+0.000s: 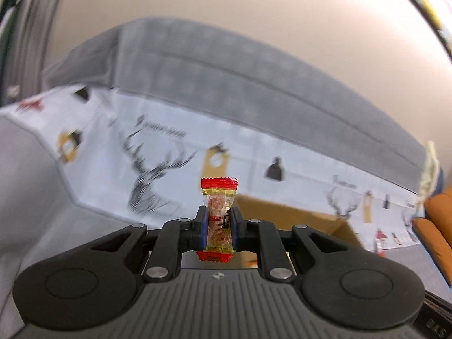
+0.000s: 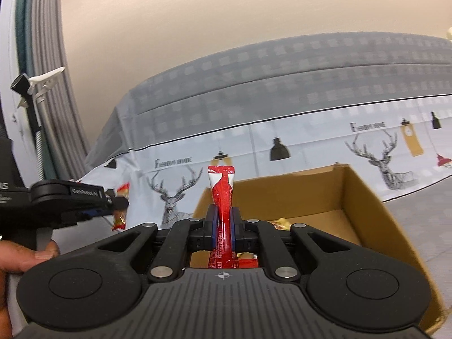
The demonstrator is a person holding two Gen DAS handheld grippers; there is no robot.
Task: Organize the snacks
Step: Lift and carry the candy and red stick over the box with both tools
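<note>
My left gripper (image 1: 218, 220) is shut on a clear snack packet with red ends (image 1: 219, 214), held upright in the air. It also shows at the left of the right wrist view (image 2: 120, 206). My right gripper (image 2: 223, 223) is shut on a long red snack stick packet (image 2: 223, 197), held upright just above the open cardboard box (image 2: 364, 197). Several wrapped snacks (image 2: 282, 223) lie on the box floor. In the left wrist view a corner of the box (image 1: 296, 217) shows behind the gripper.
A bed with a grey and white deer-print cover (image 2: 282, 99) stands behind the box. A curtain (image 2: 48, 56) hangs at the left. A person's hand (image 2: 25, 257) holds the left gripper. An orange object (image 1: 435, 226) sits at the right edge.
</note>
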